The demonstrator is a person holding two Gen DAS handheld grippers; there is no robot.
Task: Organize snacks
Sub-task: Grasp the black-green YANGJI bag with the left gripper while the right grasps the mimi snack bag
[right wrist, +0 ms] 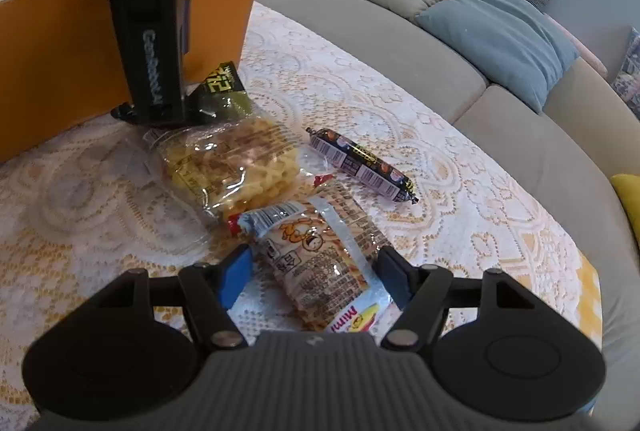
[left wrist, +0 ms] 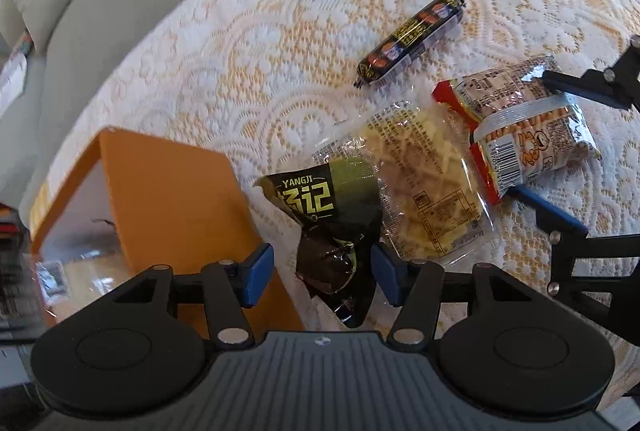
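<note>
Straddling, jaws spread: left gripper over the dark YANGJI packet, right gripper over the mini biscuit-stick pack; neither gripped. Beyond, noodle snack bag and sausage stick remain on the lace tablecloth. Orange box apparently holds something already, so most sorting remains.

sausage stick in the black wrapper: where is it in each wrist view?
Left wrist: sausage stick upper centre-right, lying diagonally on the lace tablecloth, apart from the other packets.
Right wrist: sausage stick centre, diagonal, right of the clear noodle packet.
Shared landmark: orange box.
</note>
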